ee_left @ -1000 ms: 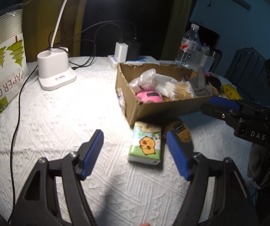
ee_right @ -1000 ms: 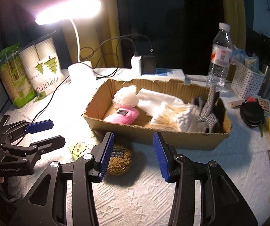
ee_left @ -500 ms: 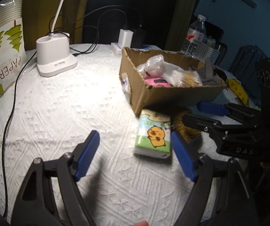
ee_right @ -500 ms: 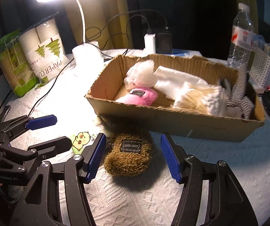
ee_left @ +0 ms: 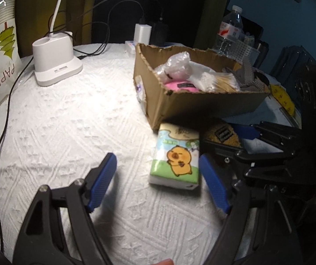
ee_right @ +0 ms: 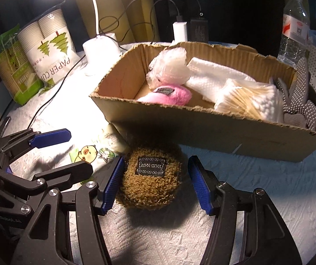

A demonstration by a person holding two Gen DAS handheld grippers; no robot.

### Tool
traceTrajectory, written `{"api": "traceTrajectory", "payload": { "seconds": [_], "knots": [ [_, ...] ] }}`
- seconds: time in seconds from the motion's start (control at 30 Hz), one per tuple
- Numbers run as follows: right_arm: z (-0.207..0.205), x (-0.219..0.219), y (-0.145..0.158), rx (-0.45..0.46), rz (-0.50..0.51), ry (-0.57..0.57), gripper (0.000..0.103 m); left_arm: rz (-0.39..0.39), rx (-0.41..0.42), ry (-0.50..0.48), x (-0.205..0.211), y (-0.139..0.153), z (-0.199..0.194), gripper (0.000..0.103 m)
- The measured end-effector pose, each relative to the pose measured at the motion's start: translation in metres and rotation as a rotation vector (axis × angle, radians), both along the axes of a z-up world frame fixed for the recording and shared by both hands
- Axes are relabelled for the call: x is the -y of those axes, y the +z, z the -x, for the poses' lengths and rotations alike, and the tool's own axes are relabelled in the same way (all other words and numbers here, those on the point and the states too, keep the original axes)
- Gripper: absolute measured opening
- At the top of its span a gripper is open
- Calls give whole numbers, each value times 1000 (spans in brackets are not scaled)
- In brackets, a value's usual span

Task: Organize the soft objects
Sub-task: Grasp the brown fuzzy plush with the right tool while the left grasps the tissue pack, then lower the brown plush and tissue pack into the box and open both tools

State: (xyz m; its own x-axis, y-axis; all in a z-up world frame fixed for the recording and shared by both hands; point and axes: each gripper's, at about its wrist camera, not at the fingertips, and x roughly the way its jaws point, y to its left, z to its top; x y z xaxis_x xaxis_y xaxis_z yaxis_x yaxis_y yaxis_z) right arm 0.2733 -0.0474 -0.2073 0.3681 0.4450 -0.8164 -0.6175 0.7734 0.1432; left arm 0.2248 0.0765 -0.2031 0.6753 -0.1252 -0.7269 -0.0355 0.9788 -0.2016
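**Two grippers, two soft items outside the box**

Right gripper [ee_right: 154,182] spread wide astride one brown plush pouch [ee_right: 150,180], unclamped. Left gripper [ee_left: 158,182] released beside one capybara tissue pack [ee_left: 175,158]. One cardboard box [ee_right: 213,130] just behind; one bag [ee_right: 52,59] reads "PAPER CU".

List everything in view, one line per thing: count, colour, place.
cardboard box: 1, brown, table centre
pink plush: 1, pink, inside box
cotton swabs: 1 pack, white and tan, inside box
brown plush: 1, brown, table, in front of box
tissue pack: 1, green and white, table beside brown plush
lamp base: 1, white, table rear left
paper cups: 1 bag, white, far left
water bottle: 1, clear, rear right
left gripper: 1, black with blue pads, open by tissue pack
right gripper: 1, black with blue pads, open around brown plush
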Motion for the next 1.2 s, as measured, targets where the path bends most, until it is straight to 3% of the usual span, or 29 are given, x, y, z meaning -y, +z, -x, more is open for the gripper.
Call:
{"api": "traceTrajectory", "payload": {
  "seconds": [0.03,0.2,0.53,0.7,1.2],
  "knots": [
    [0,0,0,-3,-3,2,56,-3,-4,-1,1,-1,-2,79],
    [1,4,2,-1,-14,4,51,-19,-21,-11,7,-5,-8,79],
    [2,23,12,32,-24,-32,50,-82,-50,-5,17,-10,-18,78],
    [6,34,18,49,-28,-47,50,-92,-38,-42,26,-8,-16,48],
    [18,75,49,126,-47,-111,50,-91,58,-103,57,29,1,47]
  ]
}}
